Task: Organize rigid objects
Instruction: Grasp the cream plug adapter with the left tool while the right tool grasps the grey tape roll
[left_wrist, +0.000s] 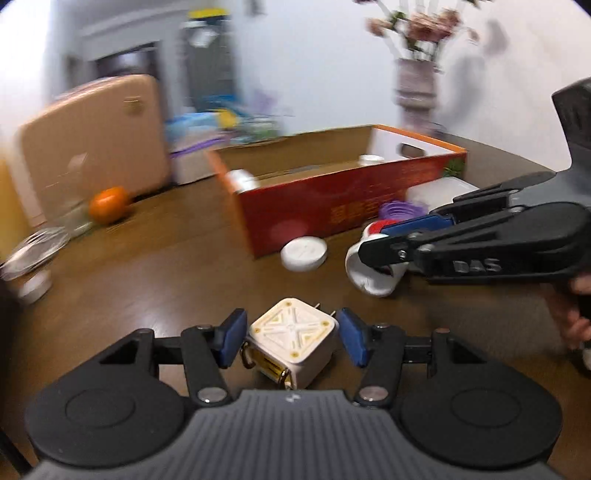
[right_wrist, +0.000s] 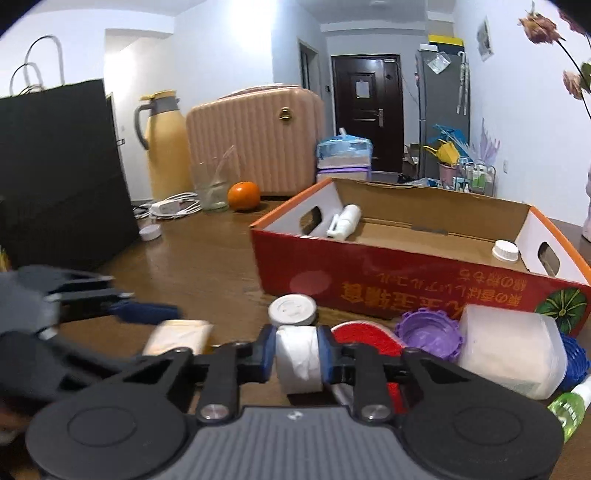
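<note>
A white cube-shaped plug with a yellow pattern lies on the brown table. My left gripper straddles it, a blue pad close on each side with a thin gap showing, so it is open. In the right wrist view this gripper is a blur at the left beside the cream cube. My right gripper is shut on a white roll just above the table; the left wrist view shows it holding that roll. The red cardboard box stands open behind.
The box holds a white bottle and a white-capped jar. In front of it lie a white lid, red lid, purple lid and translucent tub. An orange, glass and black bag stand left.
</note>
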